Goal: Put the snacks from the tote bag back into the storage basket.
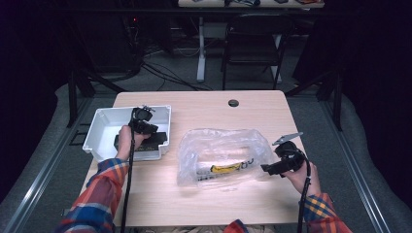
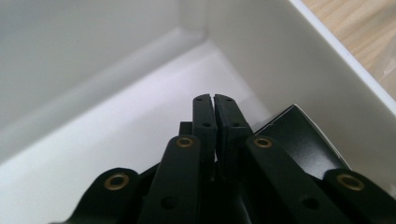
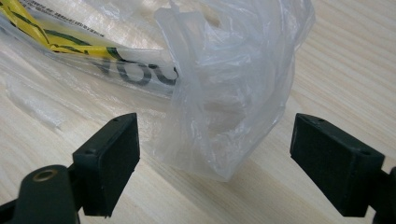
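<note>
bagging step here: my left claw [image 2: 214, 116] sits pressed together, holding nothing, in the white bin [image 1: 99, 127] by the black box [image 1: 155, 139], right claw [image 3: 215, 163] spread at the plastic bag's [image 3: 229, 112] corner on the table [image 1: 204, 104], so next it needs to pinch that edge.

On the clear plastic bag [image 3: 224, 93] lying on your table, the right gripper view gives you part of a large dark print that reads roughly "VOO" or "YOU"; its letters are cut off by folds in the film, so you cannot settle the word. Above it runs a yellow band with dark marks, and along the band's top edge a line of fine print too small to read. In the high view the same bag [image 1: 221, 155] shows you the yellow patch and a dark line of characters beside it, blurred beyond reading. Nothing else you can see carries legible text.
</note>
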A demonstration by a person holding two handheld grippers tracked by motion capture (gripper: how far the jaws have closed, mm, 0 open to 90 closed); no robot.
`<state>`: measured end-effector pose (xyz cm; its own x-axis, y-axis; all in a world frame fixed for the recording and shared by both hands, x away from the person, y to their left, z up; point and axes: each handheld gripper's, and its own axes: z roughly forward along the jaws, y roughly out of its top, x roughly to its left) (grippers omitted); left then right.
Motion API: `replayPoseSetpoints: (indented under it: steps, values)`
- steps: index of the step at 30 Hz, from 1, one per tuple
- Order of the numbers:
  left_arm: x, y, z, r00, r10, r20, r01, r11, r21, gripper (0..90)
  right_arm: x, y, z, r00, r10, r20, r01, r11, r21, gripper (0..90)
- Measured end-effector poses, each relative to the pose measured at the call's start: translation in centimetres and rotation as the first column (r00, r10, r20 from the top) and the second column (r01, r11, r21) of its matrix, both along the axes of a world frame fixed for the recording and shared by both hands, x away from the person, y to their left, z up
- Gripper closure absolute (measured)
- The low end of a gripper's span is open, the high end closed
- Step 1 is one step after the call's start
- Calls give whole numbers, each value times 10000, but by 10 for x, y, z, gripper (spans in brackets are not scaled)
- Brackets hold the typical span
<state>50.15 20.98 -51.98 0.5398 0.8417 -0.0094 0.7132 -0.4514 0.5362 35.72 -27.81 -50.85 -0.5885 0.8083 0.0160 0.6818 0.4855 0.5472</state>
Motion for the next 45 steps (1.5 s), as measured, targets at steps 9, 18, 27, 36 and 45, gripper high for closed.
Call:
replayPoseSetpoints:
  steps: [9,18,27,36,45]
  values:
    - [-5,2,12,9953,667,695,-698,9967,424,383,-1,-1,2,10000,7,79,-8,10000,46,151]
    - [-28,5,38,9931,419,1096,-486,9971,592,214,-1,0,3,10000,26,54,-25,10000,-71,151]
    - [-69,2,65,9851,-159,1710,-5,9954,954,167,-2,0,3,10000,32,50,-31,10000,-68,151]
    - [-113,0,73,9767,-748,2013,587,9947,847,160,-2,0,3,10000,-3,81,3,10000,-50,151]
    - [-148,1,65,9741,-1194,1922,1013,9897,1013,158,-2,1,3,10000,46,46,-46,10000,-64,151]
